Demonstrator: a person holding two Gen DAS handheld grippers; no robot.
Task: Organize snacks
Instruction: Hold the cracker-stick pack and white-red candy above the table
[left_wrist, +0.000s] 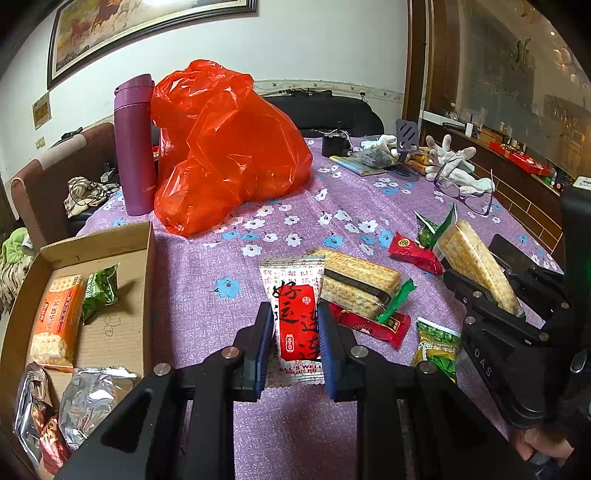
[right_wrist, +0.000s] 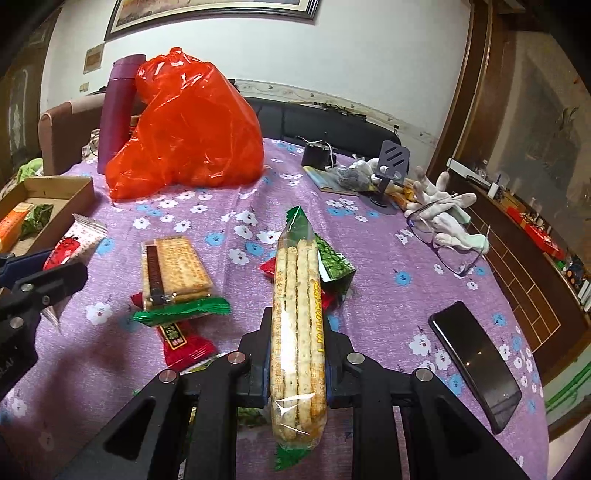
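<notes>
My left gripper (left_wrist: 295, 334) is clamped on a white-and-red candy packet (left_wrist: 293, 314), pads on its long edges so it stays flat for the drop. My right gripper (right_wrist: 297, 354) is squeezed on a clear cracker sleeve (right_wrist: 297, 325), held edge-on w/ its green tail poking forward. Both are lifted off the purple floral tablecloth (left_wrist: 207, 266), right of the cardboard box (left_wrist: 147, 266), which I take as the sorting spot; it holds an orange cracker pack (left_wrist: 55, 317), a green packet and foil bags. Loose snacks lie further right of the box. Box's near end is cut off by the frame. Can't see what's in the orange plastic bag (left_wrist: 225, 147) behind the box.
</notes>
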